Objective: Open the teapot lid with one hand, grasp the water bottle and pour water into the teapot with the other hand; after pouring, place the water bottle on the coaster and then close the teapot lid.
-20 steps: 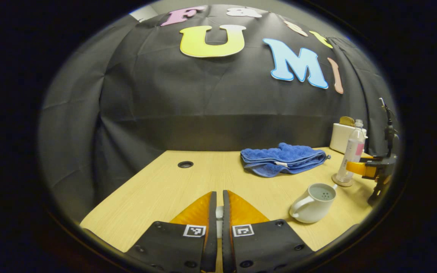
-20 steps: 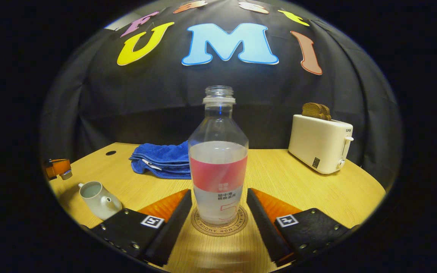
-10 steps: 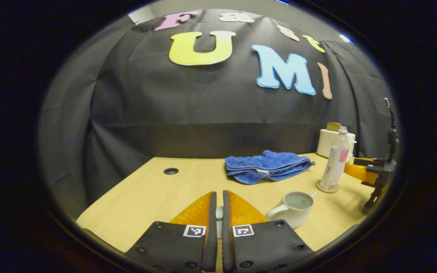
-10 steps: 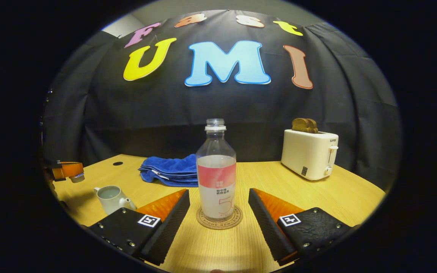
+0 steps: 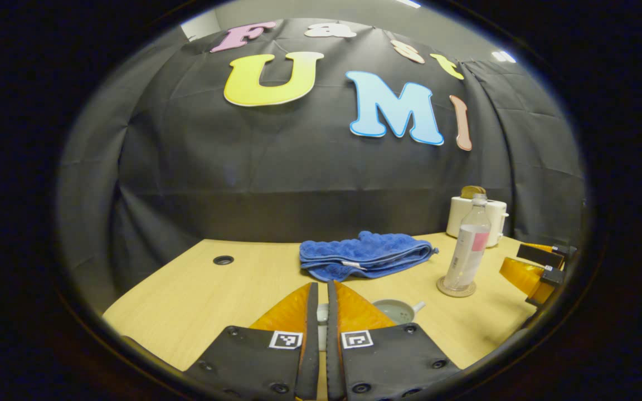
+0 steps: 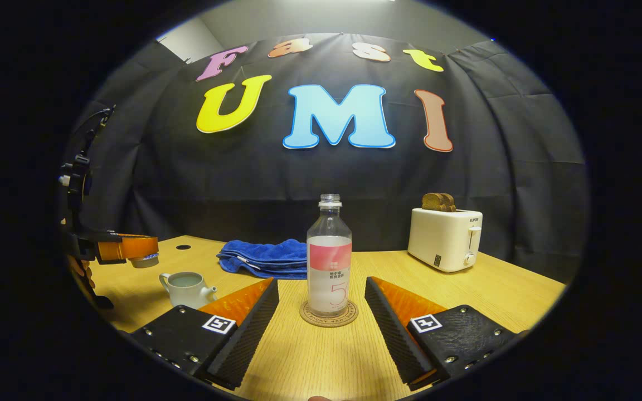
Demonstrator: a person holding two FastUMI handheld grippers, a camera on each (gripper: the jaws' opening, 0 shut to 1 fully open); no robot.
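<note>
Clearly, right gripper view showed left gripper point(image 6: 144, 257) clamped on lid point(image 6: 145, 260) above open teapot point(image 6: 186, 288); right gripper point(image 6: 321, 301) apart around half-full water bottle point(image 6: 329, 262) on coaster point(image 6: 329, 314).

The clear plastic water bottle point(image 6: 329, 253) with a pink label band stands upright and uncapped on the round cork coaster point(image 6: 329, 314). The white ceramic teapot point(image 6: 185, 287) sits open, its small white lid point(image 6: 145, 260) held aloft nearby.

Count on the table

One water bottle point(image 6: 329, 257), one coaster point(image 6: 329, 314), one teapot point(image 6: 186, 289), one towel point(image 6: 265, 259), one toaster point(image 6: 444, 239), two bread slices point(image 6: 438, 201).
</note>
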